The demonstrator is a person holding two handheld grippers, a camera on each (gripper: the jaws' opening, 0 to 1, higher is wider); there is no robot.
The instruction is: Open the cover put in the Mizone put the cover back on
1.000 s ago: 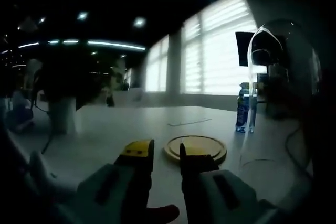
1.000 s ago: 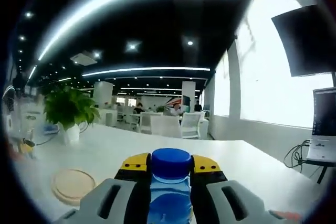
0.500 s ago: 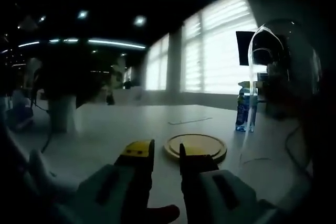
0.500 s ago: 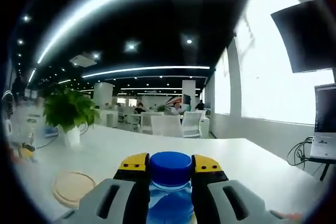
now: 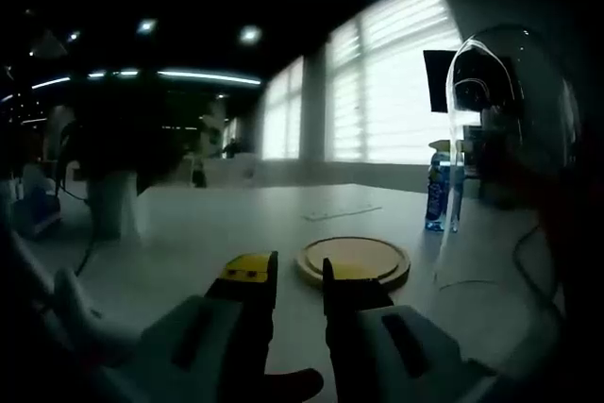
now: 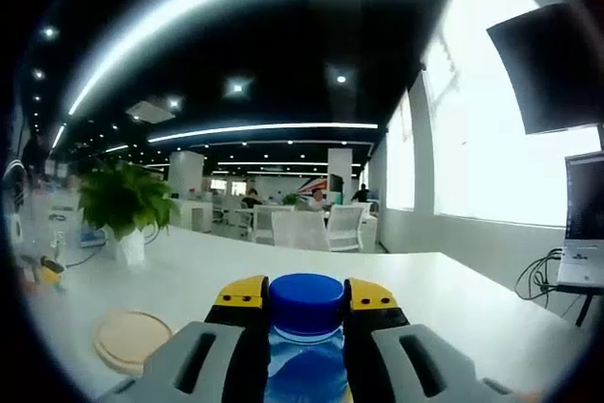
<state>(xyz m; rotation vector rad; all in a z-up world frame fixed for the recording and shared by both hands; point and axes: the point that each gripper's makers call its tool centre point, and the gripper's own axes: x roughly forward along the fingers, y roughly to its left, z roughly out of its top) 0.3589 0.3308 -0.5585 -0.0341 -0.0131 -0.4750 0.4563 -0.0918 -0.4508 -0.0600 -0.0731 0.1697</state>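
White office tabletop (image 5: pixel 189 224): left gripper (image 5: pixel 298 282), jaws slightly apart and empty, faces round wooden base (image 5: pixel 354 260) lying just ahead; right gripper (image 6: pixel 304 295) clamps upright clear blue-capped Mizone bottle (image 6: pixel 306 339), base low to its left.

A potted plant (image 6: pixel 125 203) with green leaves stands in a white pot at the left of the right gripper view, on a long white table (image 6: pixel 453 304). White chairs (image 6: pixel 326 227) sit mid-frame beyond it. A dark screen (image 6: pixel 552 63) hangs at upper right beside bright windows (image 5: pixel 396 92), and a laptop (image 6: pixel 582 224) shows at the right edge.
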